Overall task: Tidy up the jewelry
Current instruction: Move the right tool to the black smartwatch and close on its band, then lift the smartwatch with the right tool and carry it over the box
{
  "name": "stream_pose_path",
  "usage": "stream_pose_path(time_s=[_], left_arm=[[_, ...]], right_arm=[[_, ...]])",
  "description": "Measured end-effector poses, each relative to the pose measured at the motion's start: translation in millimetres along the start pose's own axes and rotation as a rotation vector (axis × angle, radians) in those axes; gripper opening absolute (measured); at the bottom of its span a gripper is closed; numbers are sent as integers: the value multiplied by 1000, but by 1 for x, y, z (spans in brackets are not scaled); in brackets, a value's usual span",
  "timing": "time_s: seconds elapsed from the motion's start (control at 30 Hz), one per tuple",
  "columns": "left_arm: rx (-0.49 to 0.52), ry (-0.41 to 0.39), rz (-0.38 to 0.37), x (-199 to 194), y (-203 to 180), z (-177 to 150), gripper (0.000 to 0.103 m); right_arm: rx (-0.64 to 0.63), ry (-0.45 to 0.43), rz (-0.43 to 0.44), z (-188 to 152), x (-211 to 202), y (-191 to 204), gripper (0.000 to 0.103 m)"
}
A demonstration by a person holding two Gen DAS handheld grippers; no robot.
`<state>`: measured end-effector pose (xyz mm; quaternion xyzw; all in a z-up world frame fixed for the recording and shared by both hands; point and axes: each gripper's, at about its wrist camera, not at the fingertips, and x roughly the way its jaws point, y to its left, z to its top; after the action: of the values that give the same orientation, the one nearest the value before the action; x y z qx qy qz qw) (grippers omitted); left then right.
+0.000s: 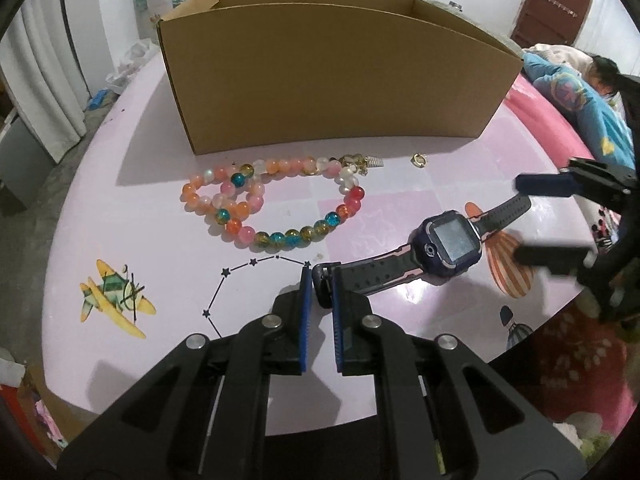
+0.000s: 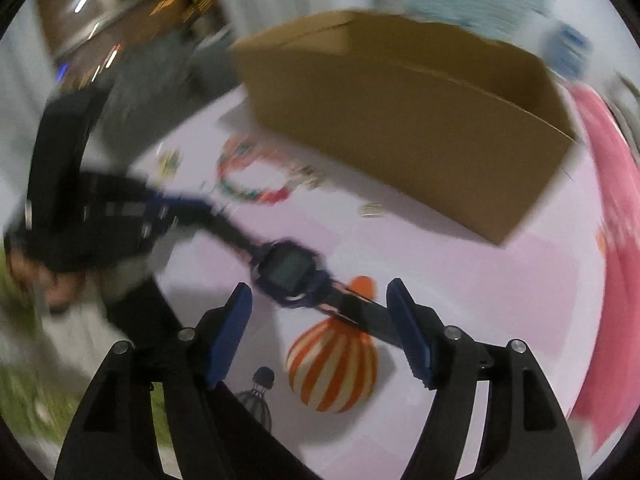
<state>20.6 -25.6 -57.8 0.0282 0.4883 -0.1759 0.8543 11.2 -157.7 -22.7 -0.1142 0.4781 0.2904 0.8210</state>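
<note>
watch (image 1: 444,240) | strap end clamped in left claw (image 1: 321,280) | right claw (image 2: 320,300) apart

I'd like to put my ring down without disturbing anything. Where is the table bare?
Bare: the pink table left of the bead bracelets, around the airplane sticker. Also right of the small gold charm, by the cardboard box. Crowded: around the smartwatch, where both grippers work.

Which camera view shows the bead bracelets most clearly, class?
The left wrist view. There the bead bracelets lie sharp on the table in front of the cardboard box, each coloured bead distinct. In the right wrist view the bracelets are only a small, motion-blurred ring of colour; single beads cannot be told.
</note>
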Motion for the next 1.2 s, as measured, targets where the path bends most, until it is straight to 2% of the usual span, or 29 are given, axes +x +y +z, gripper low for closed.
stream_pose_path(time_s=[0.13, 0.23, 0.3, 0.5, 0.7, 0.87, 0.97, 1.07, 1.2], left_arm=[[-8, 7, -28, 0, 13, 2, 8], [-12, 3, -36, -5, 22, 2, 7], [-13, -3, -41, -6, 19, 6, 7], [5, -60, -84, -28, 16, 13, 2], [83, -124, -116, -54, -8, 32, 1], [199, -180, -179, -88, -43, 59, 1], [277, -231, -224, -114, -63, 82, 1], [349, -312, -263, -146, -82, 102, 1], [380, -445, -279, -183, -84, 138, 1]], right_arm=[[-137, 95, 3, 8, 19, 10, 68], [-196, 142, 15, 14, 30, 16, 68], [-230, 173, 6, 14, 38, 20, 57], [-189, 136, 16, 8, 33, 25, 43], [5, -18, 4, -13, 13, 11, 43], [248, -245, -30, -36, -28, -4, 43], [350, -375, -54, -37, -58, -9, 43], [382, -474, -104, -25, -95, -19, 43], [309, -520, -204, 21, -134, -31, 43]])
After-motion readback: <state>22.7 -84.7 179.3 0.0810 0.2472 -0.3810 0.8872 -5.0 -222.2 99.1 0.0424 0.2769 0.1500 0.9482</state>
